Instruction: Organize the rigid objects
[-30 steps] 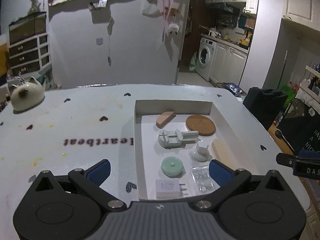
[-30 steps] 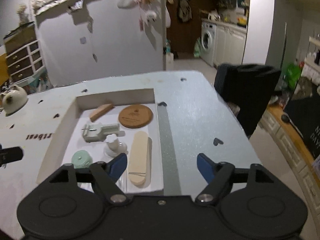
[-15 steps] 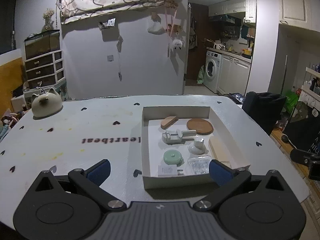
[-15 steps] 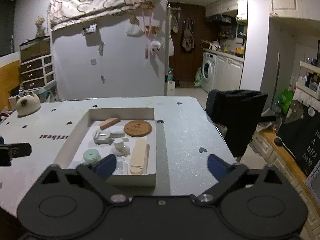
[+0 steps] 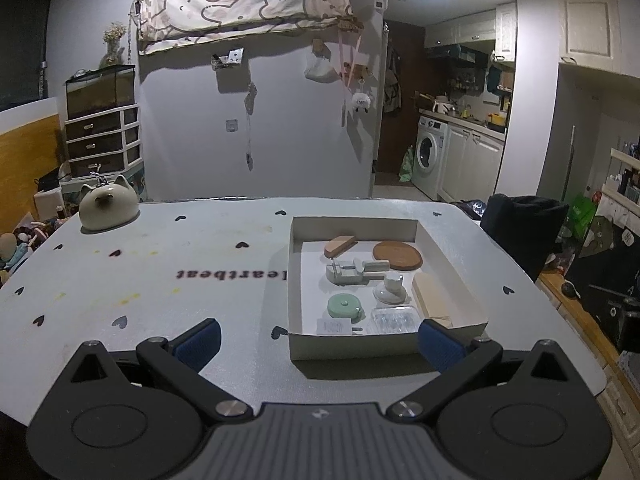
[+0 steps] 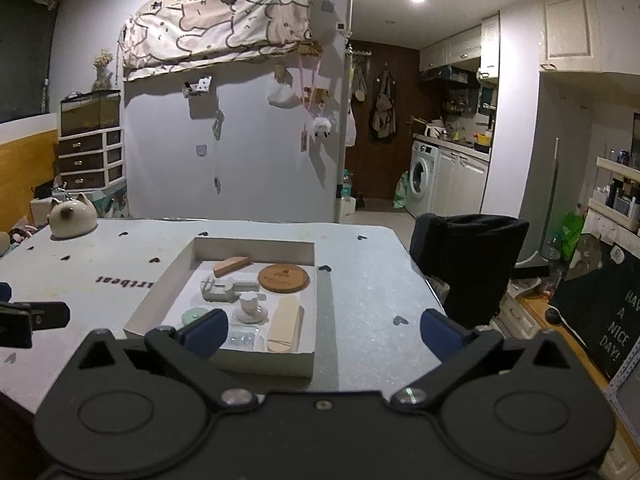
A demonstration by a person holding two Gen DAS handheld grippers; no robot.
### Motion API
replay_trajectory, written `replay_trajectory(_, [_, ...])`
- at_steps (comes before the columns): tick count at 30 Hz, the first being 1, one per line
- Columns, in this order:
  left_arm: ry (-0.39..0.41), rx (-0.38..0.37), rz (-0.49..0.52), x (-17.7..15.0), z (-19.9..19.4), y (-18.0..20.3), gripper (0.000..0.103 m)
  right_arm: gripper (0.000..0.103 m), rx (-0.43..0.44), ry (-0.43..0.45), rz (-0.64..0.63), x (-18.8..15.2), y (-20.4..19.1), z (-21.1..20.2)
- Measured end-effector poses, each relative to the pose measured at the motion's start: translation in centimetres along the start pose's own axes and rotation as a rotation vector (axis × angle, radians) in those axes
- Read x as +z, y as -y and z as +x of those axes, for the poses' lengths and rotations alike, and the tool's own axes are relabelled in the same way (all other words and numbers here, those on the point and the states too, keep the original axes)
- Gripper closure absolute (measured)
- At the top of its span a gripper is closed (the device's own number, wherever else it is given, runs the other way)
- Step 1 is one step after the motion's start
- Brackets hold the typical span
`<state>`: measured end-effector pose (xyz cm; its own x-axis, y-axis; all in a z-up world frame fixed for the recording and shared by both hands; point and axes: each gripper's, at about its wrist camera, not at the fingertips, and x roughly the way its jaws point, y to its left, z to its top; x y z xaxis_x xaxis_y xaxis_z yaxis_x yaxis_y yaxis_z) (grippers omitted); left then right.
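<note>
A shallow white box (image 5: 296, 280) (image 6: 168, 284) sits on the right half of the table. It holds a round cork coaster (image 5: 397, 255) (image 6: 283, 277), a wooden wedge (image 5: 340, 245) (image 6: 232, 265), a white tool (image 5: 352, 270), a white suction cup (image 5: 390, 290), a green round case (image 5: 344, 306), a clear plastic case (image 5: 394, 318), a white plug (image 5: 334, 326) and a long beige block (image 5: 432, 300) (image 6: 284, 322). My left gripper (image 5: 318, 340) is open and empty, short of the box's near wall. My right gripper (image 6: 322, 330) is open and empty, over the box's near right corner.
A cream cat-shaped pot (image 5: 107, 206) (image 6: 73, 218) stands at the table's far left corner. A black chair (image 6: 468, 256) stands off the table's right edge. The left gripper's finger shows at the right wrist view's left edge (image 6: 36, 316).
Both grippers have pulled back and risen away from the box, still open. The box and its contents now look smaller and farther off.
</note>
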<state>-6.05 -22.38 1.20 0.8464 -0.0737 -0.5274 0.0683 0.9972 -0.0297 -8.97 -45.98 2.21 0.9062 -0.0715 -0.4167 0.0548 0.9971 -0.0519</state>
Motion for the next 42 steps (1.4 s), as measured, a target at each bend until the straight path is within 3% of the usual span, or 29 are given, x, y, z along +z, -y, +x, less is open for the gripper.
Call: replay_trajectory(42, [-0.005, -0.005, 0.0, -0.17, -0.42, -0.22, 0.0, 0.0, 0.005, 0.0, -0.005, -0.41, -0.72, -0.33])
